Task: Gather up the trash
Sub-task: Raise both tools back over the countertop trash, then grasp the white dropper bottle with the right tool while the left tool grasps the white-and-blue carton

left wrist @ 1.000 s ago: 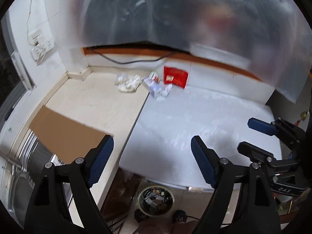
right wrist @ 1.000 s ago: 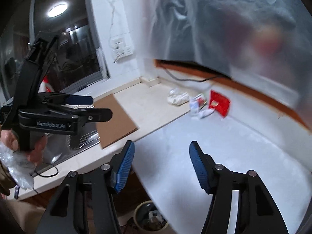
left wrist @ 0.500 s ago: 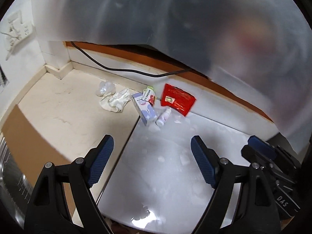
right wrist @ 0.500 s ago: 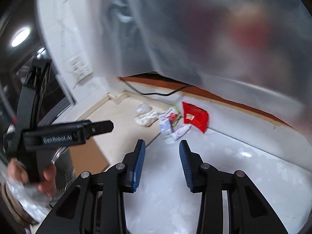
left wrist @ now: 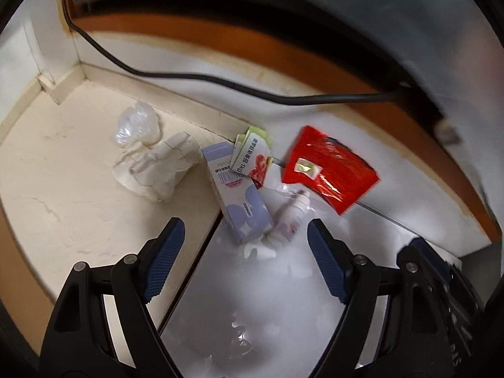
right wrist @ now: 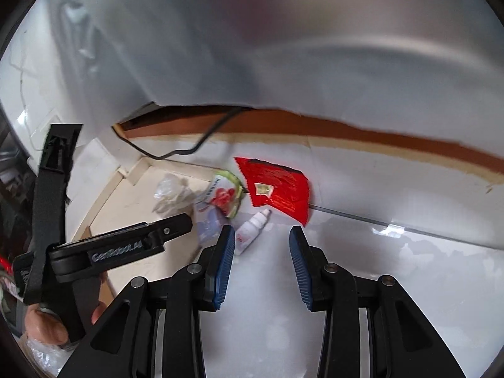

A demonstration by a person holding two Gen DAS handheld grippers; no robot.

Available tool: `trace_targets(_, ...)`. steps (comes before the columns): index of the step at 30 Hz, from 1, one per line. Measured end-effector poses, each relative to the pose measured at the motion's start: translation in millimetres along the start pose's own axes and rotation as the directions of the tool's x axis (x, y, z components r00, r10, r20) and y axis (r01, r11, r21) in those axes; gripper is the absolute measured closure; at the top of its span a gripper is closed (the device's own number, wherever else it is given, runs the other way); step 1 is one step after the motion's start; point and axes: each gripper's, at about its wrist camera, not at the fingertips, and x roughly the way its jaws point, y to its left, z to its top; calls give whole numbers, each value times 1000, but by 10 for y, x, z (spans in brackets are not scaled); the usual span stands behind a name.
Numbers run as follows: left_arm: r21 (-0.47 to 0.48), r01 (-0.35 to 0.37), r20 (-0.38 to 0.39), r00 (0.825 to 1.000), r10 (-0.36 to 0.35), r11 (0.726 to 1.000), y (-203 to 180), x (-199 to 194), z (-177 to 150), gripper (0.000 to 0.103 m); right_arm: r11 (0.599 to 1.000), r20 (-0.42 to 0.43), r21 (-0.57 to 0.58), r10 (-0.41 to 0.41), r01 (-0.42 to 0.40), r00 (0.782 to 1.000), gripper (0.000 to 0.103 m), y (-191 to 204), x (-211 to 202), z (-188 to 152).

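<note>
Trash lies in the counter's back corner: a red foil packet (left wrist: pixel 327 171) (right wrist: pixel 277 189), a small white bottle (left wrist: pixel 291 217) (right wrist: pixel 252 230), a lilac carton (left wrist: pixel 236 195) (right wrist: pixel 206 223), a green-and-white sachet (left wrist: pixel 253 154) (right wrist: pixel 225 195), a crumpled paper towel (left wrist: pixel 157 170) and clear plastic wrap (left wrist: pixel 135 126) (right wrist: pixel 168 186). My left gripper (left wrist: pixel 245 258) hovers open just short of the carton and bottle, nothing between its blue pads. My right gripper (right wrist: pixel 261 264) stands partly open over the white top, below the bottle and red packet, holding nothing.
A black cable (left wrist: pixel 189 75) runs along the brown strip at the wall foot. Hanging plastic sheeting (right wrist: pixel 283 47) covers the wall above. The left gripper's body and a hand (right wrist: pixel 47 324) fill the right wrist view's left side. The cream counter (left wrist: pixel 63 189) meets the white top (left wrist: pixel 283 299).
Both grippers have moved forward and down toward the trash pile, which now looks much larger. The right gripper's jaws have narrowed from wide to partly open.
</note>
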Motion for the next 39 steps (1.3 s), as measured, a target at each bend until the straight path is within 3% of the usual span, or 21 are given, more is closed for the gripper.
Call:
trace_targets(9, -26, -40, -57, 998, 38, 999, 56, 693, 120, 30, 999, -15, 44, -2, 3, 1000, 66, -121, 420, -110)
trace_targets(18, -61, -8, -94, 996, 2, 998, 208, 926, 57, 70, 998, -47, 56, 9, -6, 999, 66, -52, 722, -172)
trace_targets(21, -47, 0, -93, 996, -5, 999, 282, 919, -14, 72, 998, -65, 66, 17, -13, 998, 66, 10, 864, -178)
trace_targets(27, -121, 18, -101, 994, -30, 993, 519, 802, -144, 72, 997, -107, 73, 19, -11, 994, 66, 207, 1251, -191)
trace_targets(33, -172, 34, -93, 994, -51, 985, 691, 619, -246, 72, 997, -135, 55, -53, 61, 989, 66, 366, 1592, -244)
trace_targets(39, -192, 54, -75, 995, -70, 980, 735, 334, -375, 72, 996, -131, 22, -85, 89, 988, 76, 493, 1661, -320)
